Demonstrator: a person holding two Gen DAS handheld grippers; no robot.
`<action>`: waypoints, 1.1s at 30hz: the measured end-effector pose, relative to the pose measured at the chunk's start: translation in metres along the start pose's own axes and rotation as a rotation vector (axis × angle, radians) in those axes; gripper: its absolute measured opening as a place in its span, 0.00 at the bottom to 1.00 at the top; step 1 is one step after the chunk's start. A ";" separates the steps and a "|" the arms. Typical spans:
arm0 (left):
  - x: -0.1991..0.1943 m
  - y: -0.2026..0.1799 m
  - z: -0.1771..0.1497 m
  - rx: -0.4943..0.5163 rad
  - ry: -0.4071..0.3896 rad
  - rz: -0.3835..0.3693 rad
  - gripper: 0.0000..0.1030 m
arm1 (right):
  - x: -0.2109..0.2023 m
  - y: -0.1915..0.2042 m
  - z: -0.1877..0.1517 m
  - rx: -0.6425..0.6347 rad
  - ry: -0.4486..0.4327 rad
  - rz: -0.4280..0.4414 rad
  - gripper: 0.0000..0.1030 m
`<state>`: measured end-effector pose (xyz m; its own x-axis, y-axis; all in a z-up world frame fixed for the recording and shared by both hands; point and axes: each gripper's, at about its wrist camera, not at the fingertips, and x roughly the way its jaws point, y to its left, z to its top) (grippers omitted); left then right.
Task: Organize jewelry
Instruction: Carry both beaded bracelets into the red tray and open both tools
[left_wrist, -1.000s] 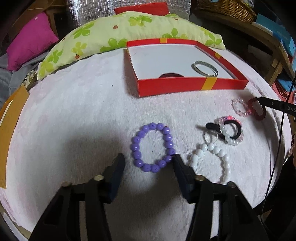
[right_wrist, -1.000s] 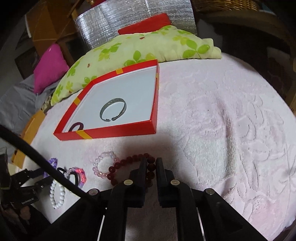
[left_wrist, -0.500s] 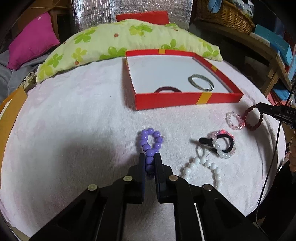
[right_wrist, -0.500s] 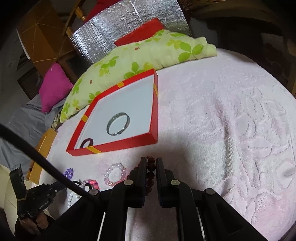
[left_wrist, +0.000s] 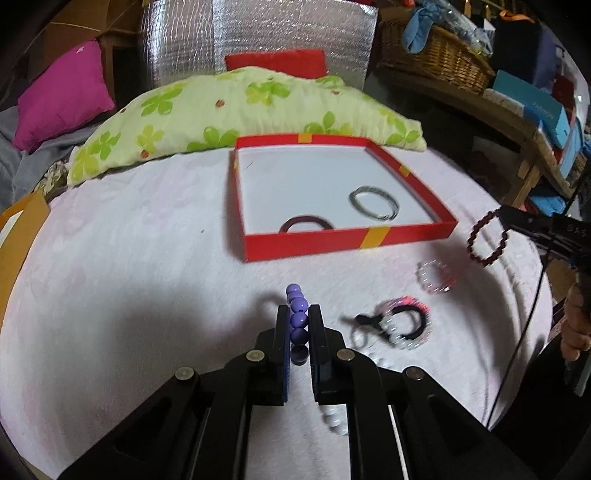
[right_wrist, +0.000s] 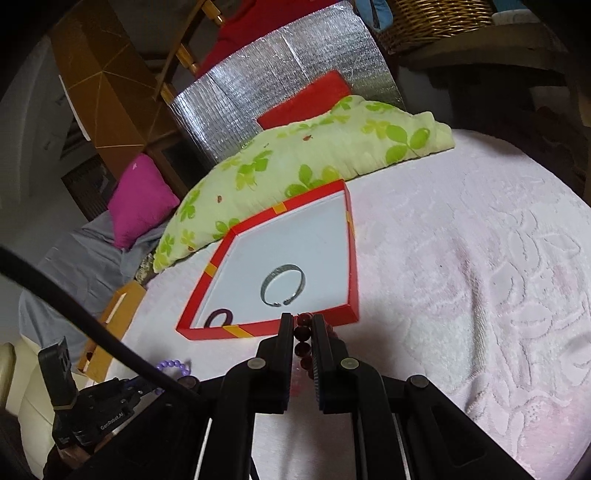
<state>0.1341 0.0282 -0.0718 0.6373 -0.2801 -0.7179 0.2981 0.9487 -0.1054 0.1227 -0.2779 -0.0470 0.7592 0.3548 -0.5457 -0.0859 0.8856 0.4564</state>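
We note the left gripper (left_wrist: 298, 325) clamped on the purple bead bracelet (left_wrist: 297, 314), its strand pinched upright between the pads, and the right gripper (right_wrist: 303, 334) clamped on the dark red bead bracelet (right_wrist: 303, 343), both apparently clear of the pink cloth (left_wrist: 129, 277). For the carry, we judge it best to keep each pinch firm, cross the near wall of the red box (left_wrist: 347, 242) with margin, and release low over bare floor. Inside lie a silver bangle (left_wrist: 375, 197) and a dark band (left_wrist: 306, 223), apart.
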 end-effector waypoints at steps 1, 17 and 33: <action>-0.002 -0.001 0.002 0.001 -0.009 -0.008 0.09 | 0.000 0.000 0.000 0.002 -0.001 0.003 0.10; -0.016 -0.013 0.025 -0.009 -0.048 -0.083 0.09 | 0.005 0.024 0.011 -0.009 -0.014 0.069 0.10; 0.033 -0.003 0.118 -0.054 -0.084 -0.085 0.09 | 0.080 0.053 0.087 0.018 0.049 0.132 0.10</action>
<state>0.2382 -0.0012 -0.0139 0.6690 -0.3690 -0.6452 0.3167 0.9268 -0.2017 0.2350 -0.2282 -0.0051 0.7094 0.4828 -0.5135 -0.1713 0.8248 0.5389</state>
